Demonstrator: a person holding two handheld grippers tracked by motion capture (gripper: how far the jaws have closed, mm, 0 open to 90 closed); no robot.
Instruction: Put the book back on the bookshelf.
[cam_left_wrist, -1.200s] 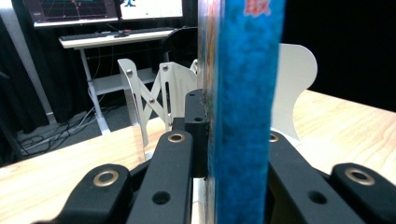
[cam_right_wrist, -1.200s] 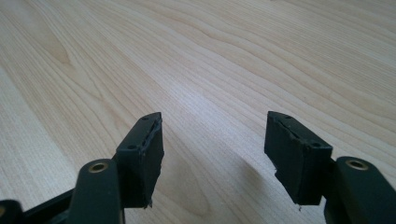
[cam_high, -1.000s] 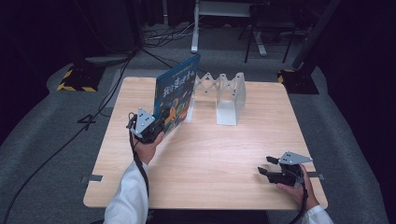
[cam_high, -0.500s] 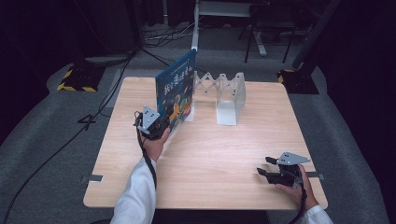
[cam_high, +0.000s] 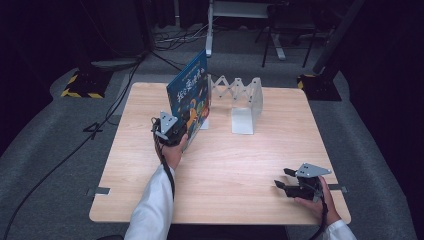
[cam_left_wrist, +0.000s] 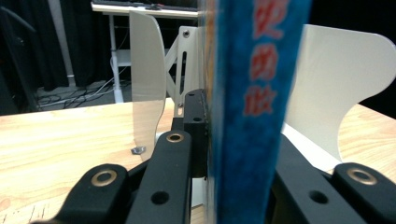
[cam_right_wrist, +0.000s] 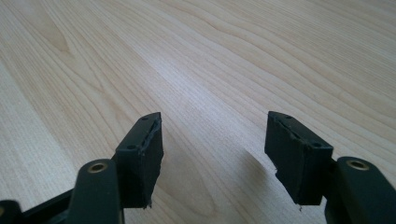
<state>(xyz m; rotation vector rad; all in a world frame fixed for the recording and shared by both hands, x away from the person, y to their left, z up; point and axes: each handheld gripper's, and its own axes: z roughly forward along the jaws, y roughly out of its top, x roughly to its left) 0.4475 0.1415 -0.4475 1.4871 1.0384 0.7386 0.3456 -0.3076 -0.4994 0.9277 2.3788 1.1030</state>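
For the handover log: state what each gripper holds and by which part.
The left gripper clamps the blue book by its near upright edge, low down. The right gripper holds nothing, jaws open above the table.

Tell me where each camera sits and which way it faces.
High view: above the person's side, looking forward and down on the light wooden table; both forearms and grippers show.
Left gripper view: rides the left gripper, facing the white expanding metal book rack; jaws clamp the blue picture book.
Right gripper view: rides the right gripper, facing bare tabletop; jaws apart.
Shared: high and left gripper views show book and rack.
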